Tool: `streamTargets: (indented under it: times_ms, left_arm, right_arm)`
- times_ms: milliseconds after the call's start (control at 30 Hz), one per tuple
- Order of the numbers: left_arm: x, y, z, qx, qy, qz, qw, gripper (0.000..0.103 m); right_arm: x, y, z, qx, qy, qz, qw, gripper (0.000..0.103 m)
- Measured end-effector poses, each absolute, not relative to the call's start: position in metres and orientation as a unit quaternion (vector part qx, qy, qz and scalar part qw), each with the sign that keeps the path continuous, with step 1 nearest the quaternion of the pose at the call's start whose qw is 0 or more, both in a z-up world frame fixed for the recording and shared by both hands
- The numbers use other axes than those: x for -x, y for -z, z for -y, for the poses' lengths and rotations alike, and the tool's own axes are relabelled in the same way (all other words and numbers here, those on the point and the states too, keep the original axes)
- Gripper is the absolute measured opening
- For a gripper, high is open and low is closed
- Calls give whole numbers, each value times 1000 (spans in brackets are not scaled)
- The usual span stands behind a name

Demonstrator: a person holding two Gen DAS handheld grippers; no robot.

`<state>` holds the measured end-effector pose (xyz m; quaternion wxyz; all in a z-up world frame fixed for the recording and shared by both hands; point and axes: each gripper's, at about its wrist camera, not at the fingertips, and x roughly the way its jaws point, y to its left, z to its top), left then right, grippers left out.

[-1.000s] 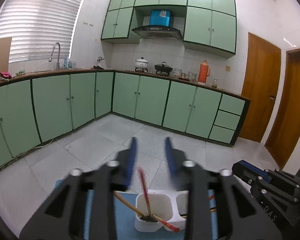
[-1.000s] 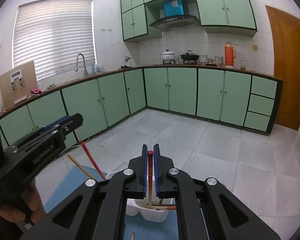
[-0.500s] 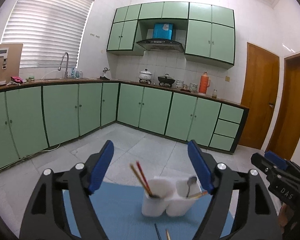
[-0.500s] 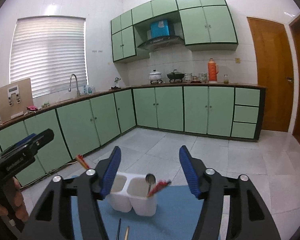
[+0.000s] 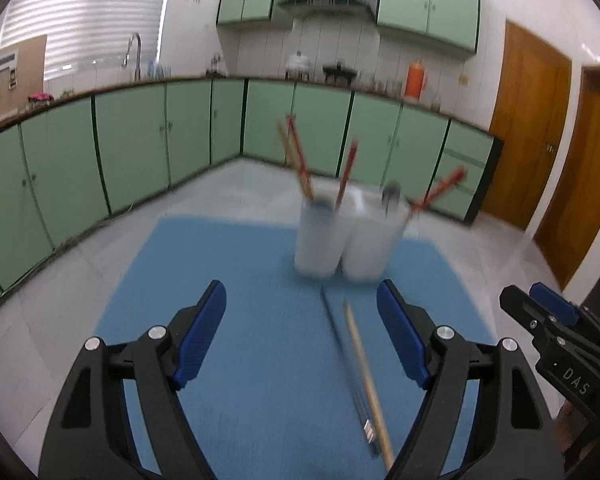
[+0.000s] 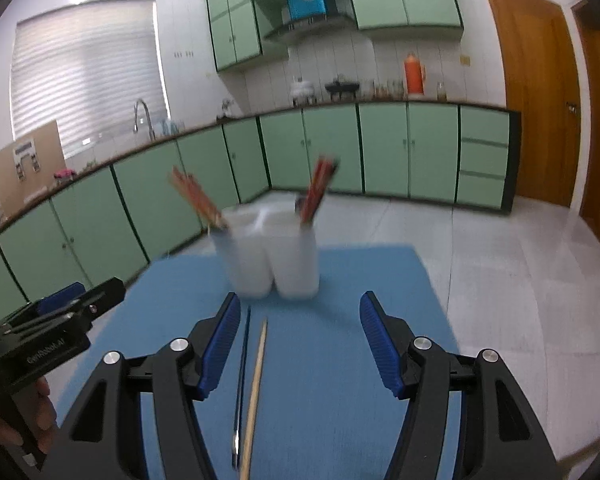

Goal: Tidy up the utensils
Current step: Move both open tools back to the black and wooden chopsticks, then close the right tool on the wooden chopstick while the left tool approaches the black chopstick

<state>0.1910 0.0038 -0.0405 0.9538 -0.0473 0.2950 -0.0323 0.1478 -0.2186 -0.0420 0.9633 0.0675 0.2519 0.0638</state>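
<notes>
Hovering over the blue mat (image 5: 240, 280), left gripper (image 5: 301, 334) and right gripper (image 6: 296, 342) both have fingers spread wide, holding nothing. White two-cup holder (image 6: 274, 260) stands at the mat's far end with chopsticks (image 5: 298, 158) inside. A wooden chopstick (image 6: 256, 384) and dark utensil (image 6: 242, 368) lie flat before it.

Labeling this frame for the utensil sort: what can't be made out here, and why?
- White two-cup holder: motion blur in both wrist views; the utensils' lower ends are hidden by its walls.
- Spoon: only a blurred bowl shows, left wrist view.
- Dark chopstick and wooden chopstick on the blue mat: near ends cut off by the lower edge, right wrist view.
- Countertop items: too small and blurred.
</notes>
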Motion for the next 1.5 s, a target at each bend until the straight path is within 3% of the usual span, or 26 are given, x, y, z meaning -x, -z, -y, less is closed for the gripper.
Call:
streamTargets:
  times_ms: [233, 667, 1500]
  left_arm:
    - [-166, 92, -13, 29, 28, -360, 932, 76]
    - [-130, 149, -25, 2, 11, -416, 909, 72]
    - [-126, 151, -31, 16, 8, -420, 907, 72]
  right_arm:
    - [-116, 100, 202, -61, -71, -317, 944, 59]
    - [-88, 150, 173, -43, -102, -363, 925, 30]
    - [-90, 175, 143, -11, -91, -374, 923, 7]
